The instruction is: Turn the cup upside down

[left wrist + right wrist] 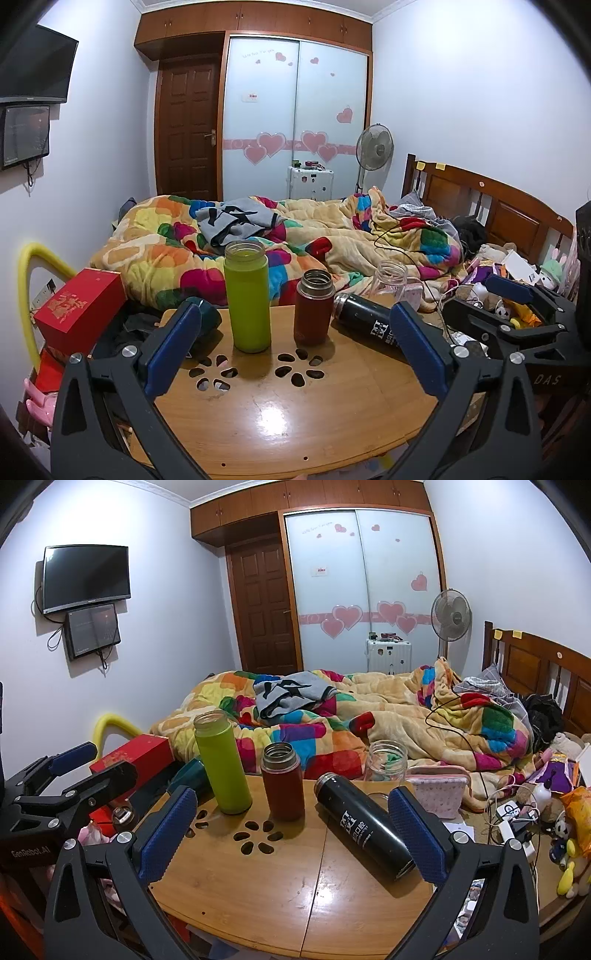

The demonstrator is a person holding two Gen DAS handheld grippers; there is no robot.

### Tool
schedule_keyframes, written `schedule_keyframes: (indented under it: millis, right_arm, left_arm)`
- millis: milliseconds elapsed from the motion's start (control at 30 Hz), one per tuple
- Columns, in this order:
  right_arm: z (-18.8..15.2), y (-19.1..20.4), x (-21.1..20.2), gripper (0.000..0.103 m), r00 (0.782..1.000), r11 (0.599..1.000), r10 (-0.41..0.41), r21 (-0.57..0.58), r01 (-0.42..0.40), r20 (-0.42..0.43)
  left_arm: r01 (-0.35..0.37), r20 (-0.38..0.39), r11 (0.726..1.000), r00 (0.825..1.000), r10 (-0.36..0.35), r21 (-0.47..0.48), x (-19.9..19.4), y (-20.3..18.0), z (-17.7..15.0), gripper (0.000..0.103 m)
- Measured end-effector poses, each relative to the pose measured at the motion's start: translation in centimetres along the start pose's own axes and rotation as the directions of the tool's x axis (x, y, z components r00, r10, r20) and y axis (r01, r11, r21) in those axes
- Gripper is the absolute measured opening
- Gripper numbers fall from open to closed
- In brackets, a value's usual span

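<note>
On the wooden table (pixel 280 417) (pixel 295 897) stand a tall green cup (pixel 247 295) (pixel 221 764) and a shorter dark red cup (pixel 313 307) (pixel 282 781), both upright with open mouths. A black cup (pixel 369 319) (pixel 364 829) lies on its side. A clear glass jar (pixel 389 282) (pixel 385 762) stands at the far edge. A dark teal cup (pixel 208 319) (pixel 192 773) lies at the table's left edge. My left gripper (pixel 295 349) is open, short of the green and red cups. My right gripper (pixel 291 830) is open, the black cup by its right finger.
A bed with a colourful blanket (pixel 295 240) lies behind the table. A red box (pixel 79 308) (pixel 133 755) and a yellow tube (pixel 29 280) are at the left. Toys, cables and a pink pouch (pixel 439 790) clutter the right side. Each gripper shows in the other's view (pixel 517 314) (pixel 62 786).
</note>
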State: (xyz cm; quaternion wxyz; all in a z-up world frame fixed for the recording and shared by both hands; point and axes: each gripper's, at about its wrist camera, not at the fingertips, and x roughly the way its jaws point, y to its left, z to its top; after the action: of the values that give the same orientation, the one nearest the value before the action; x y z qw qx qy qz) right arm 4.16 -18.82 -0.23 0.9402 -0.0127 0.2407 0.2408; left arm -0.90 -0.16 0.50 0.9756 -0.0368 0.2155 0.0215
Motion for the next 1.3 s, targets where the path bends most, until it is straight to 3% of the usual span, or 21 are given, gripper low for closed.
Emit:
schedule_keyframes:
  millis: [1300]
  right_arm:
    - [0.37,0.41,-0.28,0.103,1.0,1.0,0.002,-0.014,-0.001,0.024]
  left_arm:
    - [-0.011,0.023,1.0,1.0,0.011,0.002,-0.7,0.07,0.16,0.103]
